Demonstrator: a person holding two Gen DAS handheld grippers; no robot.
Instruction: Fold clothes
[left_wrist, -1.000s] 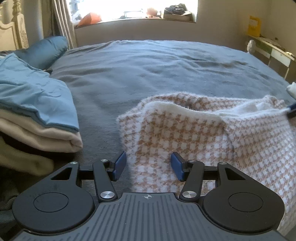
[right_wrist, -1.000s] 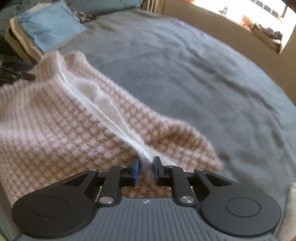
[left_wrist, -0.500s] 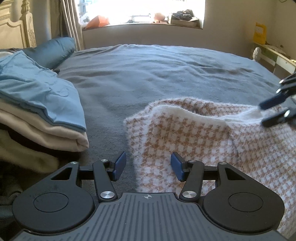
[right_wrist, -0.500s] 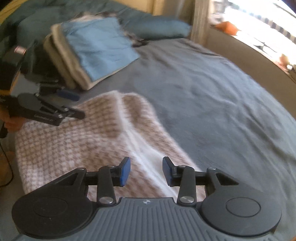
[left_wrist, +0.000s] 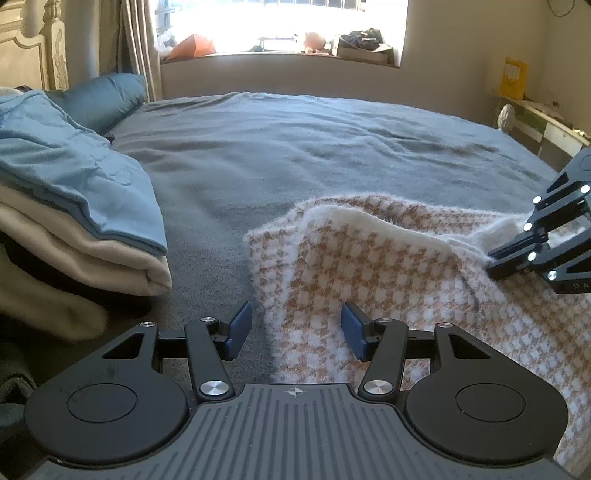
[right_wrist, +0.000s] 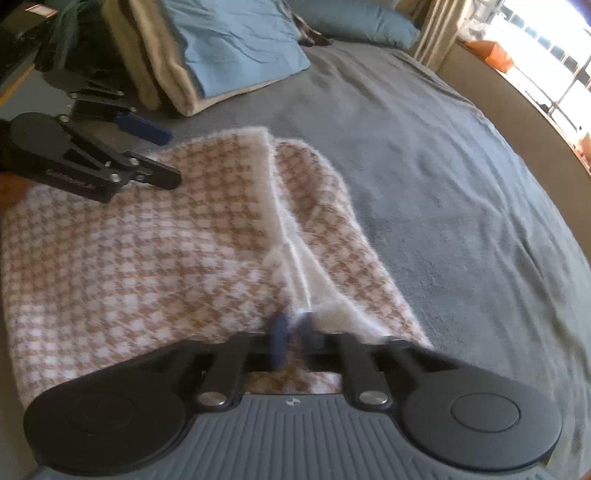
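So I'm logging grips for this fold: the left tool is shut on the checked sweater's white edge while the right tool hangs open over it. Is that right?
The sides are swapped. In the right wrist view the right tool is shut on the checked sweater at its white edge. The left wrist view shows the left tool open over the sweater, holding nothing.

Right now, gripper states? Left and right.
Left gripper: open, holding nothing, over the edge of the checked garment.
Right gripper: closed on the garment's white edge.

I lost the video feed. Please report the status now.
Left gripper open over checked garment edge. Right gripper shut on its white edge. Folded stack beside, apart.
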